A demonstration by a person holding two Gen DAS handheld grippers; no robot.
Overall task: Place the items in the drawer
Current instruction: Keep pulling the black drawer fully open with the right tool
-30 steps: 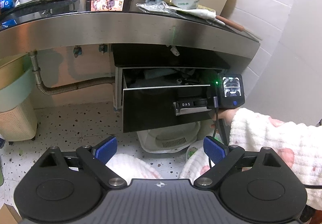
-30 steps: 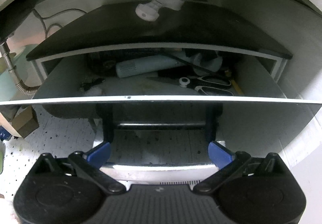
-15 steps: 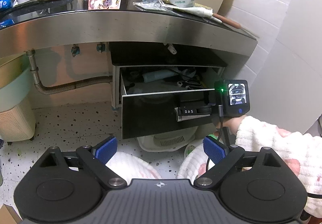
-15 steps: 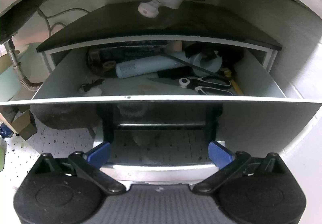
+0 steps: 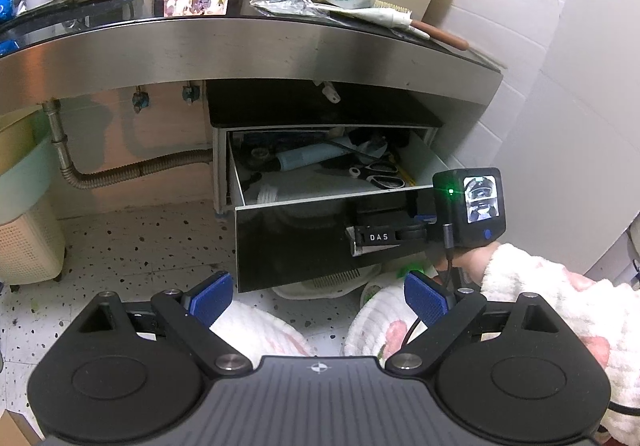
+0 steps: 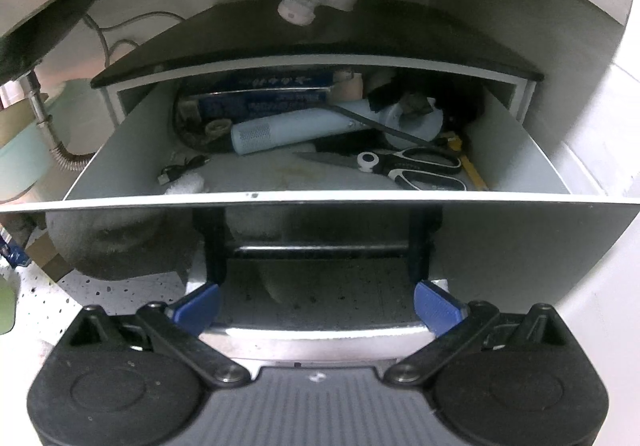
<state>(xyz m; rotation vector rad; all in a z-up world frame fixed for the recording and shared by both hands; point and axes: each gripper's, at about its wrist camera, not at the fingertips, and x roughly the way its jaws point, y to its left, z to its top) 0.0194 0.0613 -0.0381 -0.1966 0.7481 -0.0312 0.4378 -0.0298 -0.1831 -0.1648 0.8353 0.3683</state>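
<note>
Both tongs are sitting wide apart: left tongs (image 5: pixel 318 296) hanging back, right tongs (image 6: pixel 316 304) straddling the drawer (image 6: pixel 316 201) handle (image 6: pixel 316 248). Scissors (image 6: pixel 416 165) are lying inside.

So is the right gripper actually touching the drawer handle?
Cannot tell. Right wrist view: open right gripper straddles the drawer handle, but no contact or gap shows plainly.

The drawer (image 5: pixel 320 201) now stands farther out, showing more contents.
</note>
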